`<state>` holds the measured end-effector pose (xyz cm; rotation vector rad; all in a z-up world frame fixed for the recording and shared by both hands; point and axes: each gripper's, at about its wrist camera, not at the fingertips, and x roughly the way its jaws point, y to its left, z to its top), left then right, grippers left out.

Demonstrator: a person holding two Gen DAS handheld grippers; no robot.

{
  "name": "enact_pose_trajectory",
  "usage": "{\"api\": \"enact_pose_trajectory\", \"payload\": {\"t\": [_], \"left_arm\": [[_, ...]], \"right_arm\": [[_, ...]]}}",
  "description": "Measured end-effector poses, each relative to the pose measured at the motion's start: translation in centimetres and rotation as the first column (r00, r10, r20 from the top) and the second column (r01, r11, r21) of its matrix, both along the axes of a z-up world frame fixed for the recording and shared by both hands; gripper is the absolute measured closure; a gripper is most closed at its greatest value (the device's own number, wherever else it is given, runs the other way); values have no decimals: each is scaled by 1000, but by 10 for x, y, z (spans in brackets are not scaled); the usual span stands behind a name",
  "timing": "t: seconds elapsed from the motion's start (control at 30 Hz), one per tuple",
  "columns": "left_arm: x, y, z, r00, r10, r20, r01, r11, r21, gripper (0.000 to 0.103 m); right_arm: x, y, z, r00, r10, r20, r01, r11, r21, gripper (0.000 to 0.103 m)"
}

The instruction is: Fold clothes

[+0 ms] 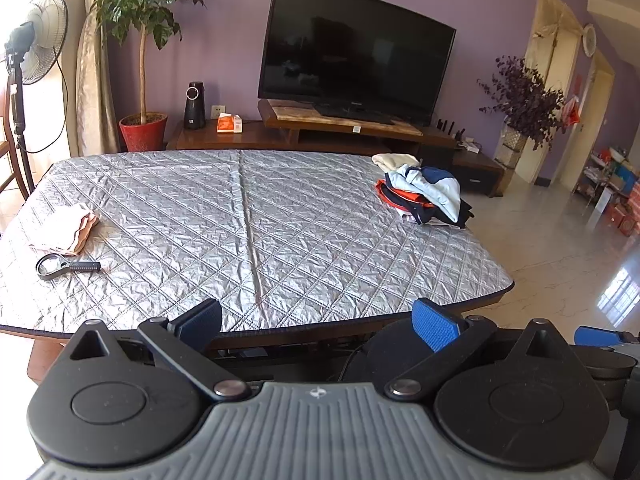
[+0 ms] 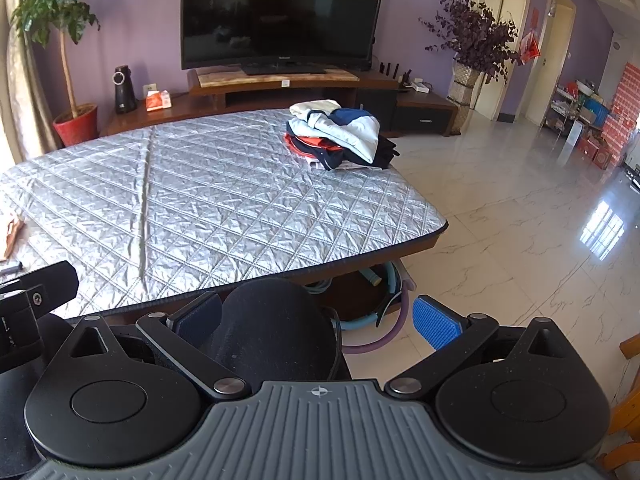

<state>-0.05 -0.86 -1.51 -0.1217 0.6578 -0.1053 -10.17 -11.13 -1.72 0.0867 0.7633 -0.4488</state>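
A pile of unfolded clothes (image 1: 424, 194), light blue, navy, orange and cream, lies at the far right of the table with the silver quilted cover (image 1: 248, 220); it also shows in the right wrist view (image 2: 340, 136). A folded pale pink garment (image 1: 66, 230) lies at the table's left edge. My left gripper (image 1: 318, 326) is open and empty, held at the near edge of the table. My right gripper (image 2: 318, 326) is open and empty, off the table's near right corner, with a black rounded object (image 2: 276, 328) below it between the fingers.
A black magnifying glass (image 1: 64, 267) lies near the pink garment. Behind the table are a TV (image 1: 352, 68) on a wooden stand, a potted plant (image 1: 142, 124) and a fan (image 1: 36, 40). Tiled floor (image 2: 520, 220) lies to the right. Hoops (image 2: 384, 312) lie under the table.
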Motion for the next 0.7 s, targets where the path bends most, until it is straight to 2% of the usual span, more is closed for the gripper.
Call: {"api": "enact_pose_trajectory", "payload": {"t": [0.33,0.7], "left_arm": [[8,6,-4,1000,20,-15,-20,1000,-9,1],[47,30,-26,993,83,-80,-84,996,-13,1]], "right_arm": [[13,2,-4,1000,28,-8,-28,1000,9,0],[70,-9,-25,997,66,-43,-65,998,26,0]]}}
